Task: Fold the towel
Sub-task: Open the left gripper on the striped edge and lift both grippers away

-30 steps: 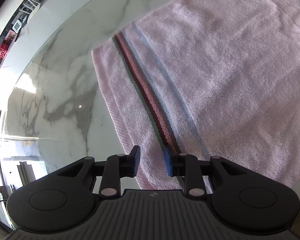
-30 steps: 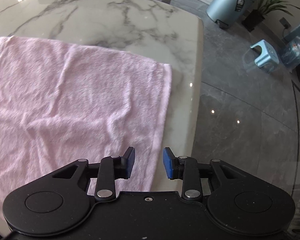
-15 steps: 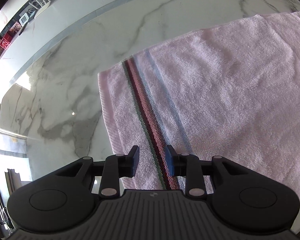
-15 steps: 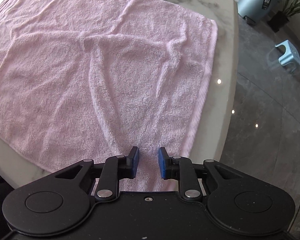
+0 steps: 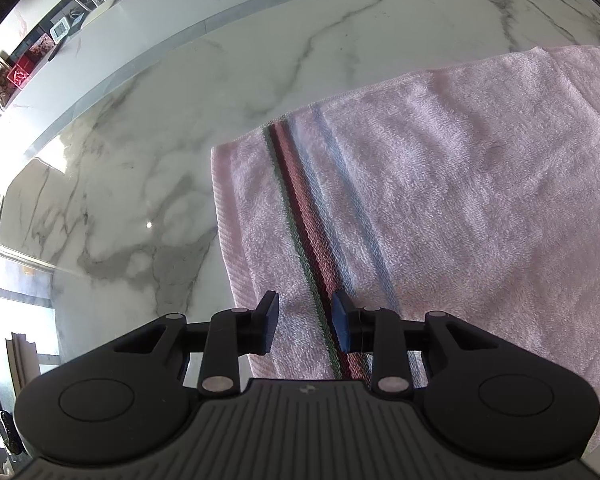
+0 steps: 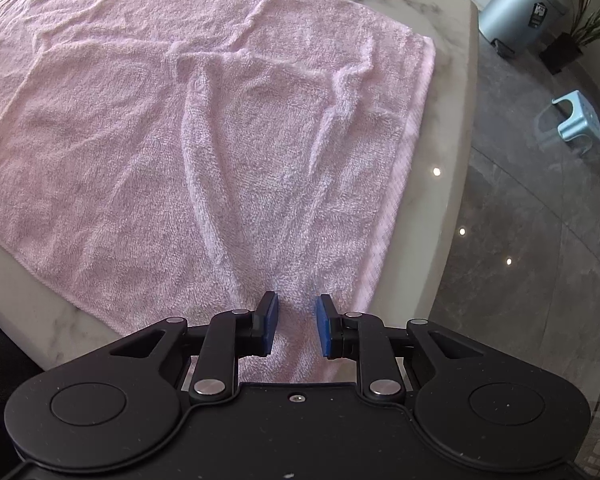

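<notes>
Towel, pink terry cloth with striped band [image 5: 440, 200], flat on marble tabletop [image 5: 172, 152]; right tongs [image 6: 294, 328] shifted from 3 o'clock hem inward, left tongs [image 5: 304, 322] over stripe, both released, near-edge pickup pending.

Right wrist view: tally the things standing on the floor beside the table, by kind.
Bin: 1
Potted plant: 1
Blue stool: 1
Total: 3
</notes>
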Demonstrator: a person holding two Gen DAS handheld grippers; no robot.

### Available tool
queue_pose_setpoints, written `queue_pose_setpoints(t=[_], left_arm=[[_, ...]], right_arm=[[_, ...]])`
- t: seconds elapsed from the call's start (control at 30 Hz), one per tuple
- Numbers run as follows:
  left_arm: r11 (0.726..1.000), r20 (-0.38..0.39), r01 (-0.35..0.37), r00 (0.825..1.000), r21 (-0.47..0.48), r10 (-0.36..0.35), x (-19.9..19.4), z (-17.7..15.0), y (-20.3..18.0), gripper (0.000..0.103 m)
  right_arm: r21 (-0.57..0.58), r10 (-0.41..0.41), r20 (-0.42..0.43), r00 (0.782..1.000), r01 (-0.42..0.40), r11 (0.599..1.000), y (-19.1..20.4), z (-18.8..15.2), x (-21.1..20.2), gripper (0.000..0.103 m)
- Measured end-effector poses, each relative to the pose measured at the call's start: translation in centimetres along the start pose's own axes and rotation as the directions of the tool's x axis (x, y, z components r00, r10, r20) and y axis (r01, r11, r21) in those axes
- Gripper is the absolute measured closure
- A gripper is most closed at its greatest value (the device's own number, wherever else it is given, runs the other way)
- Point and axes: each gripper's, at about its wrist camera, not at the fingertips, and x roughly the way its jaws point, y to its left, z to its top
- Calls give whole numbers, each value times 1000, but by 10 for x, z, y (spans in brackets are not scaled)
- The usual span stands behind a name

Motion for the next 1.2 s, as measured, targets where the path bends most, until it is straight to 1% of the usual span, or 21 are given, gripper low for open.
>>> queue_pose_setpoints(t=[0.03, 0.23, 0.3, 0.33, 0.4, 0.5, 0.57, 0.67, 0.73, 0.83, 0.97, 1.13, 1.2], left_arm=[[1000, -1, 3, 1000, 2, -3, 8, 5, 7, 74], [1000, 5, 4, 1000, -18, -4, 11, 6, 11, 75], [999, 17, 28, 999, -43, -27, 6, 2, 13, 75], [998, 21, 39, 999, -52, -38, -1, -2, 10, 75], [995, 26, 54, 998, -80, -52, -16, -15, 4, 74], [990, 31, 69, 997, -122, -66, -35, -33, 0, 71], [986, 31, 82, 996, -145, -79, -51, -48, -6, 63], [979, 32, 97, 995, -178, -93, -65, -67, -9, 60], [972, 31, 105, 994, -209, -101, -70, -86, -9, 57], [966, 27, 112, 994, -232, -109, -78, -106, -14, 56], [963, 4, 81, 997, -259, -82, -84, -132, -20, 56], [944, -14, 87, 995, -319, -96, -86, -154, -15, 56], [933, -30, 100, 993, -346, -118, -85, -162, -13, 56]], right_arm=[[3, 1, 2, 1000, -1, 1000, 0, 0, 0, 84], [18, -18, 2, 1000, 18, 1000, 3, 1, -1, 83], [61, -4, 16, 1000, 3, 998, 0, -2, -5, 78], [82, 5, 21, 1000, -7, 997, -3, -4, -6, 77], [133, 22, 23, 999, -25, 991, -8, -11, -10, 72], [171, 23, 29, 999, -28, 985, -7, -24, -20, 64], [206, 25, 41, 999, -33, 978, -8, -31, -26, 61], [249, 31, 61, 998, -45, 968, -7, -39, -32, 56], [268, 23, 65, 998, -40, 963, -3, -46, -36, 55], [293, 12, 74, 997, -33, 956, 9, -54, -42, 51], [345, 2, 82, 997, -30, 938, 21, -68, -41, 51], [377, 6, 93, 996, -41, 925, 14, -90, -50, 51], [389, 6, 103, 995, -46, 920, 13, -92, -51, 51]])
